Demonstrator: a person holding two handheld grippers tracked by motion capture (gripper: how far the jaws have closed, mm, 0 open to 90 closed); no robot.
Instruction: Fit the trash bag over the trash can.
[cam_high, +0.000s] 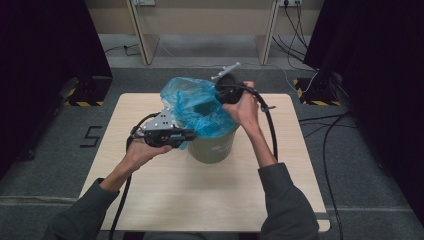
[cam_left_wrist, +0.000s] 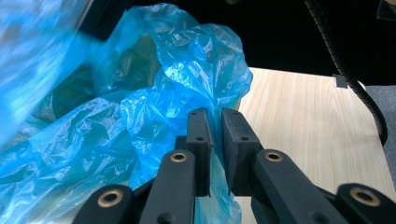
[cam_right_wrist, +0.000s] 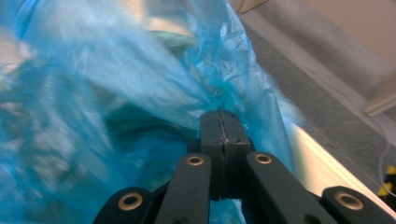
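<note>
An olive-green bin (cam_high: 214, 149) stands mid-table with a crumpled blue plastic bag (cam_high: 196, 107) bulging out of its top. My left gripper (cam_high: 188, 135) is at the bin's left rim. In the left gripper view its jaws (cam_left_wrist: 215, 115) stand almost together, with a fold of the blue bag (cam_left_wrist: 154, 102) pinched between them. My right gripper (cam_high: 220, 96) is at the bag's far right edge, held above the bin. In the right gripper view its jaws (cam_right_wrist: 222, 117) are pressed tight together on the bag's film (cam_right_wrist: 116, 93).
The light wooden table (cam_high: 165, 195) has bare room in front of and beside the bin. The right gripper's black cable (cam_high: 270, 125) trails over the table's right side. Beyond the table are grey floor, desk legs and dark curtains.
</note>
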